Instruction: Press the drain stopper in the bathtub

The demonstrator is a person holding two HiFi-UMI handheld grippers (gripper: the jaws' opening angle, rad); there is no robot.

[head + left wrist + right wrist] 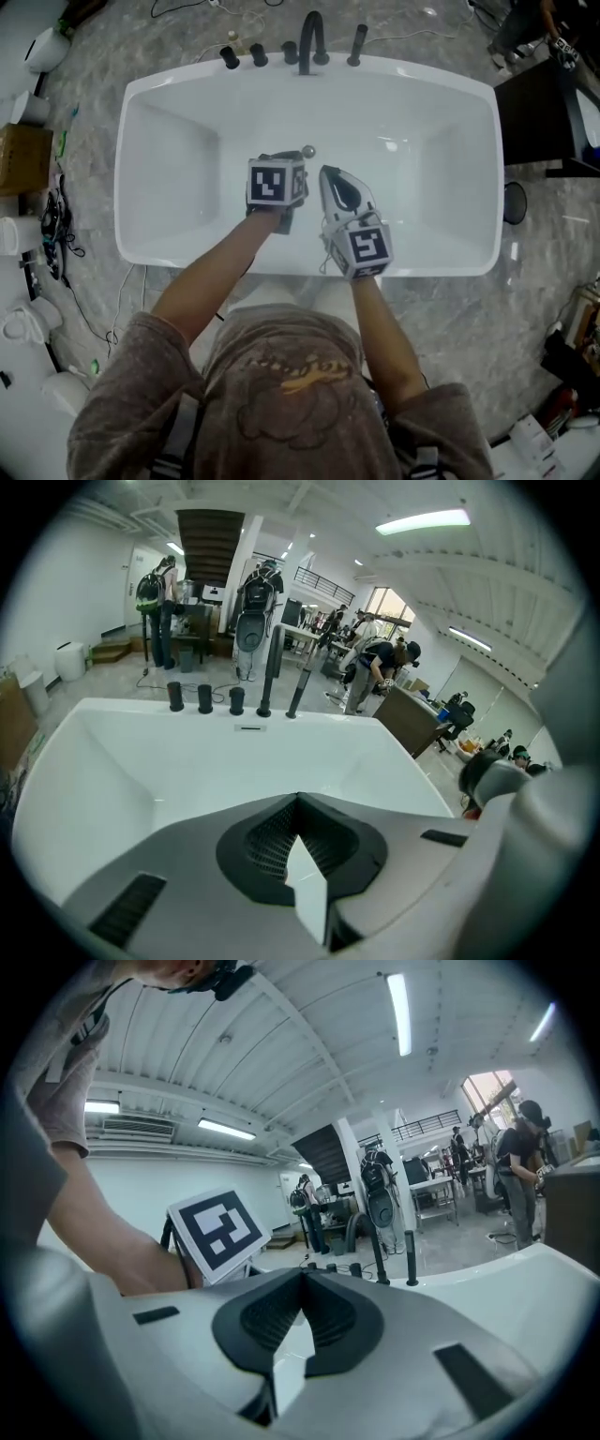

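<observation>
In the head view a small chrome drain stopper [307, 150] sits on the floor of the white bathtub [169, 159], near its far wall. My left gripper [292, 161] hangs inside the tub just left of the stopper, its marker cube over the jaws; contact cannot be made out. In the left gripper view the left gripper [298, 801] has its jaws closed together with nothing between them. My right gripper [324, 172] is beside it, tips just below and right of the stopper. In the right gripper view the right gripper [302, 1277] is shut and holds nothing. Neither gripper view shows the stopper.
A black faucet [312, 37] and black handles [230, 58] line the tub's far rim. A slot-shaped overflow plate [250, 727] is on the far wall. A dark cabinet [544, 112] stands at the right, with a cardboard box [23, 159] and cables [52, 230] at the left. People [380, 667] work in the background.
</observation>
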